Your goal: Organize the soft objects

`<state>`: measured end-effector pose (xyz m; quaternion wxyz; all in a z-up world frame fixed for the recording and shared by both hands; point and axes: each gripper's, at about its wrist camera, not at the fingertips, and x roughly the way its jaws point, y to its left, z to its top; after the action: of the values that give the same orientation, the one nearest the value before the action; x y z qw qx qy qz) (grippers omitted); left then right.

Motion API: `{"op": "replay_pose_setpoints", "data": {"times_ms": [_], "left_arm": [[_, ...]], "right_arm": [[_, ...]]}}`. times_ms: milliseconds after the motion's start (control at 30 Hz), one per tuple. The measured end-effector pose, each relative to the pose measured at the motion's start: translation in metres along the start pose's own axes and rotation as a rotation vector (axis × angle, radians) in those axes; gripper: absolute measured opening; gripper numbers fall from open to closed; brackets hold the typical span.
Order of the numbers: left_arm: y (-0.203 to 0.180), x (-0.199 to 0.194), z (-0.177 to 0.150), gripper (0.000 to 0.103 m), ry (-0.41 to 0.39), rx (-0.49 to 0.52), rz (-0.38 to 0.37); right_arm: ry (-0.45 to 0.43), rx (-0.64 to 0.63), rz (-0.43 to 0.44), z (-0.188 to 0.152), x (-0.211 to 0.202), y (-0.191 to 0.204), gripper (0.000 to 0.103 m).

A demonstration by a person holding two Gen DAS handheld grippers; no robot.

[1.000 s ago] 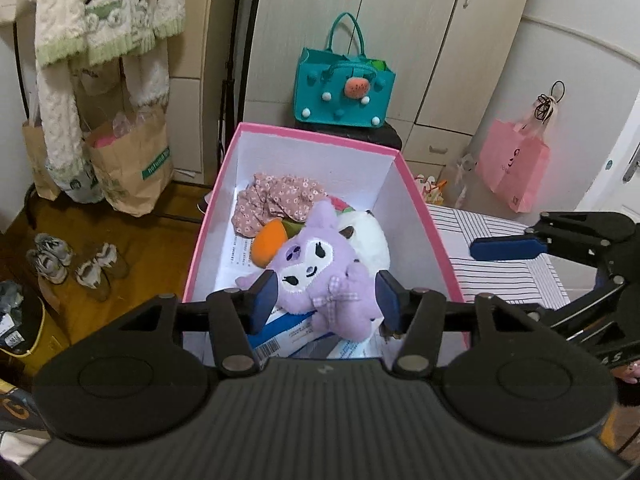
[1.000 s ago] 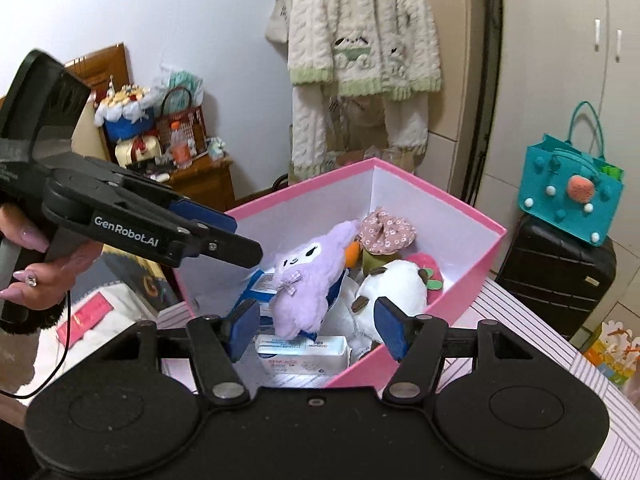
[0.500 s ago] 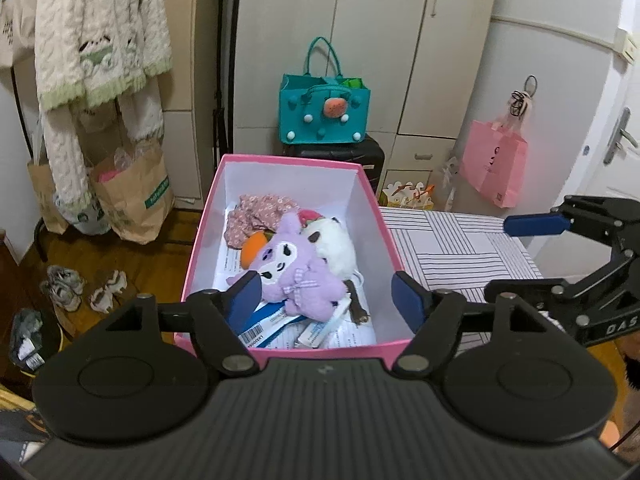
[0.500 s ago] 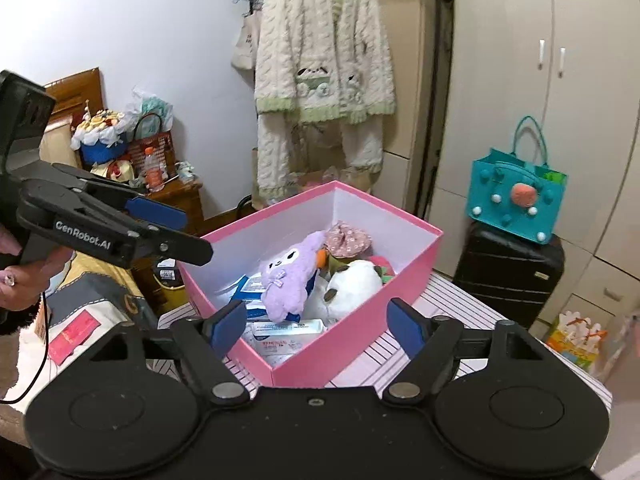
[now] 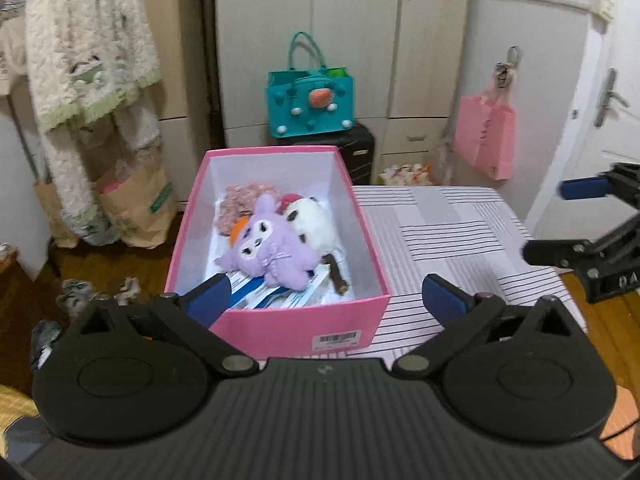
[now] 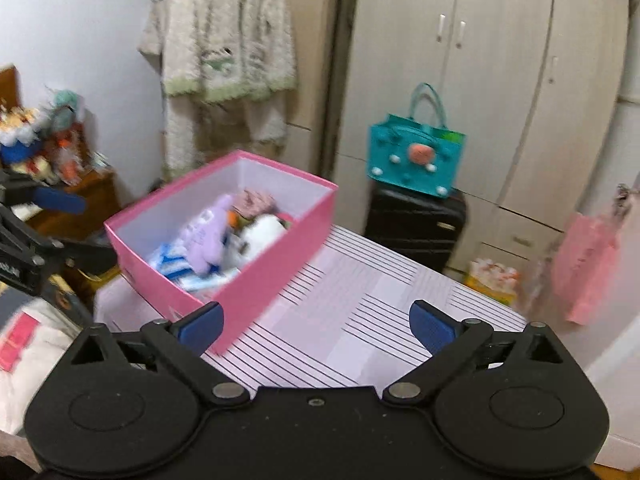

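**Both claws released above a filled pink box**

We see a rectangular pink cardboard box [image 5: 276, 322] with a white lining, standing at the left edge of a table covered by a white cloth with thin dark stripes [image 5: 448, 232]. The task's soft things lie inside it. A lilac plush toy [image 5: 268, 250] with a white face patch sprawls on top, its pile short and matte. A rounded white plush with dark spots [image 5: 316, 222] rests against its right side, and a crumpled pink floral fabric piece [image 5: 240, 200] sits behind, toward the far wall of the box. Beneath them we make out flat blue-and-white packets [image 5: 260, 294], smooth and stiff beside the yielding toys; we judge that they serve as a level base.

The left gripper [image 5: 326, 298] hangs before the near wall of the box with its blue pads spread to full width; the jaws have just been opening, and nothing lies between them. The right gripper [image 6: 316, 326] hangs over the striped cloth beside the box's near corner, likewise spread, its jaws having just been opening on nothing.

We judge that the toys are already stowed: the box walls confine shapes that would otherwise slump, and the claws stand clear so as not to drag the pile out again.
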<state>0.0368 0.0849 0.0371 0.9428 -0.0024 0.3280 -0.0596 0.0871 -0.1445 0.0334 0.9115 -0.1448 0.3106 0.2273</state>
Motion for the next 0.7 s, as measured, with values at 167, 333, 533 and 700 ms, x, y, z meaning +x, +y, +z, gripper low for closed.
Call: {"op": "replay_pose_setpoints", "data": {"times_ms": [167,333,533,700], "left_arm": [[-0.021,-0.011,-0.009,0.103,-0.035,0.083,0.055],[-0.037,-0.026,-0.023,0.103,-0.057,0.095,0.028],[-0.050,-0.030,-0.034,0.103,-0.064,0.092,0.014],[-0.054,-0.017,-0.043,0.103,-0.043,0.060,0.003]], "right_arm": [[-0.017,0.001,-0.132,-0.014,-0.013,0.007,0.101],[0.004,0.171,-0.021,-0.033,-0.021,-0.009,0.101],[0.021,0.180,-0.011,-0.052,-0.031,-0.005,0.101],[0.018,0.161,-0.063,-0.058,-0.036,0.003,0.101]]}}
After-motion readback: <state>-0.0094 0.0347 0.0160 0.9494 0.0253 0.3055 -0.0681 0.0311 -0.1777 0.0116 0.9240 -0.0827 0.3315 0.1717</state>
